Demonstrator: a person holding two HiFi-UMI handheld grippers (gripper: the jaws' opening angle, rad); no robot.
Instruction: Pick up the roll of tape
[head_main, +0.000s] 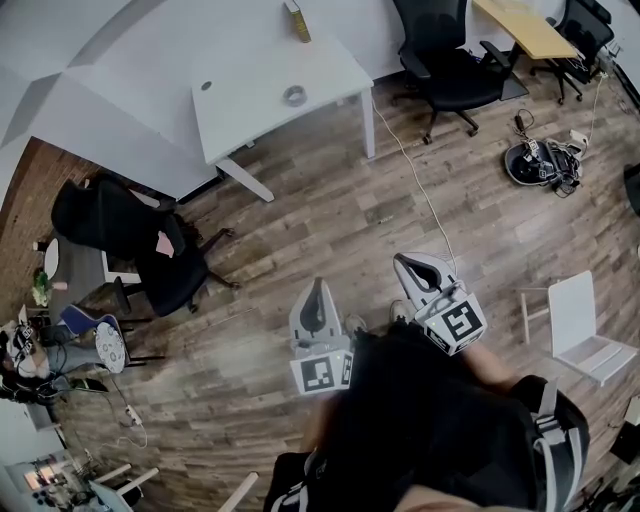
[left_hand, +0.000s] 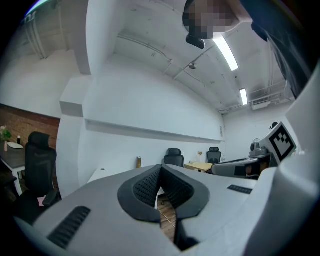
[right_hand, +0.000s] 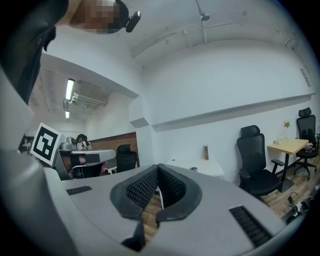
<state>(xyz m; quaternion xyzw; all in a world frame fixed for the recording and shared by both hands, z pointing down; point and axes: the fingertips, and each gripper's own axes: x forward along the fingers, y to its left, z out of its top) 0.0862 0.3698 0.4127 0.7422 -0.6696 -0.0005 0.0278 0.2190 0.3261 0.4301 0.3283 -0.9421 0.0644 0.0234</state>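
Wood-plank floor (head_main: 330, 230) covers the room. Above it the left tongs (head_main: 319, 290) and right tongs (head_main: 408, 265) are held level, side by side, each pinched closed and empty. The roll of tape (head_main: 294, 95) lies flat on the white worktop (head_main: 250, 110), well apart from both tongs, with a black office chair (head_main: 445, 60) beside the worktop.

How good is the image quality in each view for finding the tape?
Head view: even light, sharp, edges slightly bent; the roll of tape shows small but clear on the white table. Left gripper view: strong fisheye, dark corners, bright ceiling lights. Right gripper view: same fisheye, dark corners.
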